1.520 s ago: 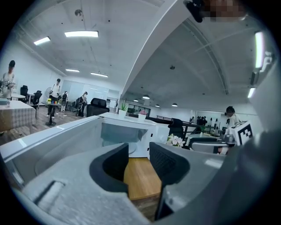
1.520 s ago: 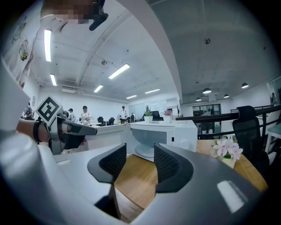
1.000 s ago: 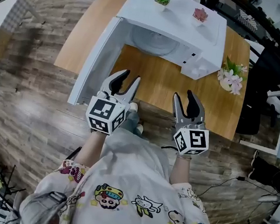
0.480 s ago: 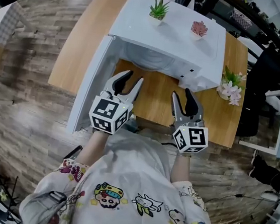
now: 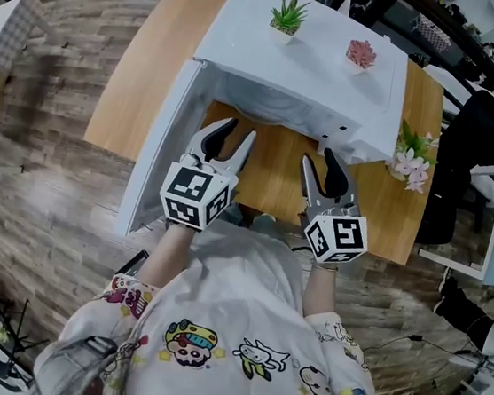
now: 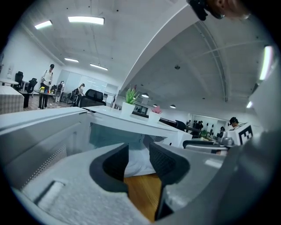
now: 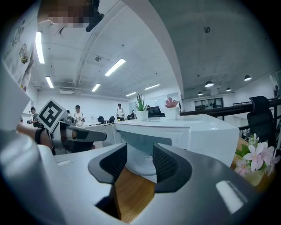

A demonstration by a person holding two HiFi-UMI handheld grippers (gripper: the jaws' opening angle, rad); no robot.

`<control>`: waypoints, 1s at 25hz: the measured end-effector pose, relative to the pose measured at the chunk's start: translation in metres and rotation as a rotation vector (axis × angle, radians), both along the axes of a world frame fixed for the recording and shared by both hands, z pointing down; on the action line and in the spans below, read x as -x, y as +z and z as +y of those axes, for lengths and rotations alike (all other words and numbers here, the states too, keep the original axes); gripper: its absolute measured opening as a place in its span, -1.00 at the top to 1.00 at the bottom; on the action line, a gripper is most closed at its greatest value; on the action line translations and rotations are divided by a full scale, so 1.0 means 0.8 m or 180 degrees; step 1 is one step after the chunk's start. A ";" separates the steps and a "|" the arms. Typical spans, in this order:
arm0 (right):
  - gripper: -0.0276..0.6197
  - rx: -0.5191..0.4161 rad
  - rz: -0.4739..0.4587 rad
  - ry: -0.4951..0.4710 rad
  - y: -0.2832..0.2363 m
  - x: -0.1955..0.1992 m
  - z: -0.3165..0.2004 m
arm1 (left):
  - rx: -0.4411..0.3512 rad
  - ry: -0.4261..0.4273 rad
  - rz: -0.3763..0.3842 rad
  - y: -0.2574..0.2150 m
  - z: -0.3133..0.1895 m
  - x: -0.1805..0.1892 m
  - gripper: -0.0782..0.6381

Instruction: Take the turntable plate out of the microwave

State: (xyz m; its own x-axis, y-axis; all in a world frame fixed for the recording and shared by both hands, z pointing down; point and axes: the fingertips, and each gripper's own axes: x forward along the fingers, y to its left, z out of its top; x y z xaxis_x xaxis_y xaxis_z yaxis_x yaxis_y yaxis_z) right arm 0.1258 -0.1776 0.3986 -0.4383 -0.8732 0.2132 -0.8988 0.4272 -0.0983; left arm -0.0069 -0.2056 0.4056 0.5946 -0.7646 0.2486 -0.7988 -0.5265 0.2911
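A white microwave (image 5: 308,61) stands on a wooden table (image 5: 157,56), its door (image 5: 161,137) swung open to the left. The pale glass turntable plate (image 5: 272,106) lies inside the cavity, and it also shows as the plate (image 7: 141,166) in the right gripper view and the plate (image 6: 137,161) in the left gripper view. My left gripper (image 5: 232,137) is open in front of the opening, short of the plate. My right gripper (image 5: 320,164) is beside it, its jaws closing slightly with nothing between them. Both point at the cavity.
Two small potted plants (image 5: 287,14) (image 5: 361,54) sit on top of the microwave. A pot of pink-white flowers (image 5: 410,158) stands on the table right of it. The open door flanks my left gripper. Dark office chairs (image 5: 467,148) stand beyond the table's right edge.
Both grippers have moved forward over the table edge toward the microwave opening, side by side. Nothing has been taken hold of.
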 end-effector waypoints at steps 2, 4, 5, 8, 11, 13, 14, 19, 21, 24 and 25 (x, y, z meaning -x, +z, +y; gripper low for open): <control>0.37 0.0015 -0.0025 -0.0034 0.002 0.000 -0.002 | 0.0038 -0.0035 0.0045 0.005 -0.001 0.000 0.38; 0.38 0.0043 -0.0065 -0.0052 0.006 -0.001 -0.004 | 0.0103 -0.0049 0.0088 0.012 0.000 -0.002 0.38; 0.39 0.0061 -0.0092 -0.0058 0.008 -0.001 -0.004 | 0.0133 -0.0053 0.0105 0.016 0.001 -0.002 0.38; 0.41 0.0127 -0.0192 -0.0067 0.018 -0.002 -0.005 | 0.0199 -0.0071 0.0158 0.026 0.001 -0.004 0.38; 0.41 0.0200 -0.0302 -0.0058 0.029 -0.001 -0.006 | 0.0285 -0.0077 0.0260 0.035 0.002 -0.003 0.38; 0.42 0.0252 -0.0400 -0.0058 0.036 0.001 -0.006 | 0.0368 -0.0106 0.0369 0.041 0.002 -0.001 0.38; 0.42 0.0284 -0.0461 -0.0064 0.039 0.002 -0.006 | 0.0423 -0.0133 0.0438 0.045 0.003 -0.001 0.38; 0.43 0.0441 -0.0718 -0.0060 0.061 0.004 -0.008 | 0.0632 -0.0236 0.0717 0.062 -0.002 -0.004 0.38; 0.44 0.0503 -0.0836 -0.0038 0.069 0.004 -0.009 | 0.0686 -0.0240 0.0775 0.068 -0.005 -0.006 0.38; 0.45 0.0578 -0.1005 -0.0001 0.081 0.004 -0.011 | 0.0779 -0.0277 0.0895 0.078 -0.008 -0.008 0.38; 0.45 0.0606 -0.1057 0.0016 0.085 0.003 -0.012 | 0.0821 -0.0290 0.0942 0.083 -0.009 -0.009 0.38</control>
